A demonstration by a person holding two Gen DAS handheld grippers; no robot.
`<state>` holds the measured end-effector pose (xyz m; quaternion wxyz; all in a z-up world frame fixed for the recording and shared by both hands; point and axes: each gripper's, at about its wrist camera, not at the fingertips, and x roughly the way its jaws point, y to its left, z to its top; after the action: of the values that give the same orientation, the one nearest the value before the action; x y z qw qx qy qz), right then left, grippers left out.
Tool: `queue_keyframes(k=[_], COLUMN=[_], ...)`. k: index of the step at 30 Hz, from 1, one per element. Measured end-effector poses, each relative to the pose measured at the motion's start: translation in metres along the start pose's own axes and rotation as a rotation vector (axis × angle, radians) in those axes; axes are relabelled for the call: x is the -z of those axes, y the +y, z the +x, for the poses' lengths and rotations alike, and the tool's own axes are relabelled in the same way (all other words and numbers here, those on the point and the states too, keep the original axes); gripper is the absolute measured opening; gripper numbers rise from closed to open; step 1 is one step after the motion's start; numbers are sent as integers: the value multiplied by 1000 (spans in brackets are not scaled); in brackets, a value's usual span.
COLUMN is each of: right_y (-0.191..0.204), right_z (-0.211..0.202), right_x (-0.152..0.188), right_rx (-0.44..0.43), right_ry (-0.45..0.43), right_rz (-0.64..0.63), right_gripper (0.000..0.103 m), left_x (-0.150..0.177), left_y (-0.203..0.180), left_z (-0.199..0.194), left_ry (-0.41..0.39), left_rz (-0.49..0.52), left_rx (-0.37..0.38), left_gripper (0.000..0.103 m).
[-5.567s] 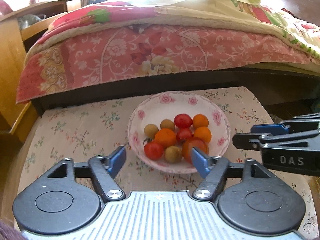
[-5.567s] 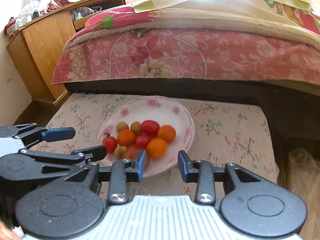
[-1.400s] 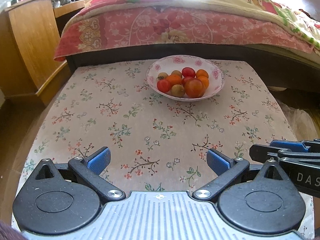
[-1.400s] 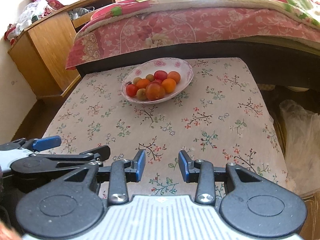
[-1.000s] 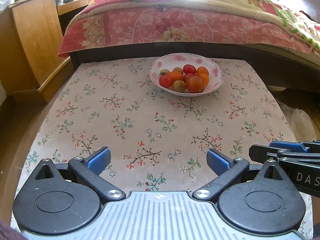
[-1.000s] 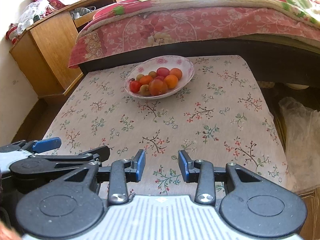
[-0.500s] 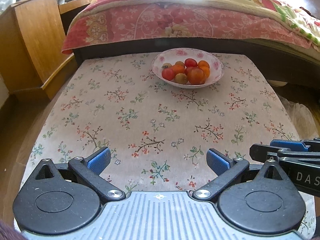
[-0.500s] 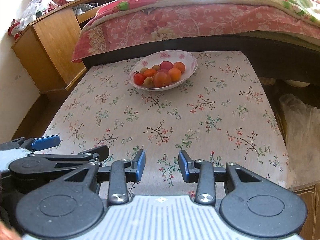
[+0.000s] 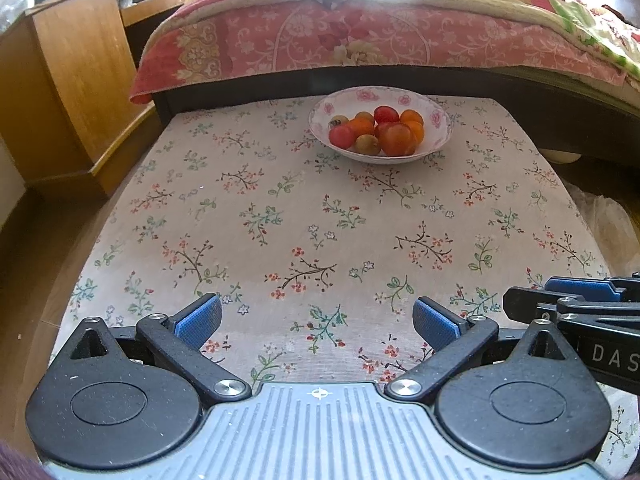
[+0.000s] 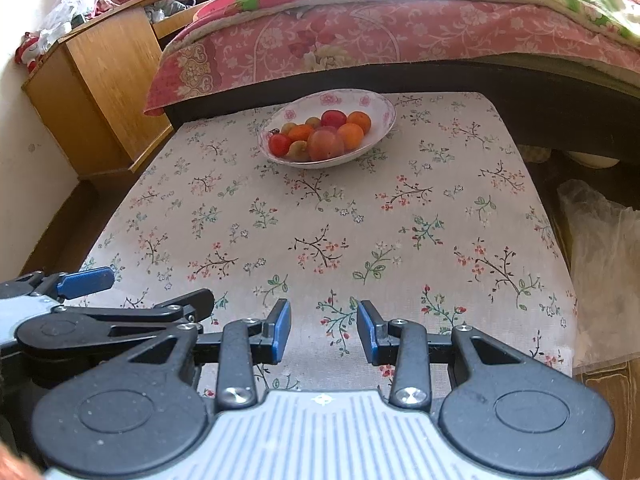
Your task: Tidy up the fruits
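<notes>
A white bowl (image 9: 438, 120) with pink flowers on its rim stands at the far side of the floral-cloth table (image 9: 280, 216). It holds several small fruits (image 9: 384, 132): red, orange and yellow-green ones. My left gripper (image 9: 317, 316) hovers over the table's near edge, jaws wide open and empty. My right gripper (image 10: 323, 330) hangs beside it, jaws narrowly open with nothing between them. The right wrist view shows the same bowl (image 10: 386, 114) and fruits (image 10: 320, 138) far ahead, and the left gripper (image 10: 148, 292) at the lower left. The right gripper (image 9: 560, 300) shows at the right edge of the left wrist view.
A bed with a pink floral quilt (image 9: 360, 40) runs along the table's far side. A wooden cabinet (image 10: 100, 92) stands to the left. A clear plastic bag (image 10: 600, 260) lies on the floor to the right of the table.
Both grippers have drawn back from just in front of the bowl to the table's near edge. The bowl looks smaller and farther. Neither pair of jaws has changed.
</notes>
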<state>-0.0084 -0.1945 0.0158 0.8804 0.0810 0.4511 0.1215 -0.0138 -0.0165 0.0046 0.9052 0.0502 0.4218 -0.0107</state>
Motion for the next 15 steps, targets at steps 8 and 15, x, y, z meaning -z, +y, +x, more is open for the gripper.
queue_keyframes(k=[8,15], right_y=[-1,-2], right_z=[4,5], right_x=[1,0], right_rx=[5,6], right_ry=[16,21], right_rz=[2,3], right_gripper=[39,39], left_x=[1,1], left_y=[-1,-2], left_z=[3,4], left_ry=[12,15], left_rz=[11,14], left_rx=[-6,-9], left_gripper=[103,103])
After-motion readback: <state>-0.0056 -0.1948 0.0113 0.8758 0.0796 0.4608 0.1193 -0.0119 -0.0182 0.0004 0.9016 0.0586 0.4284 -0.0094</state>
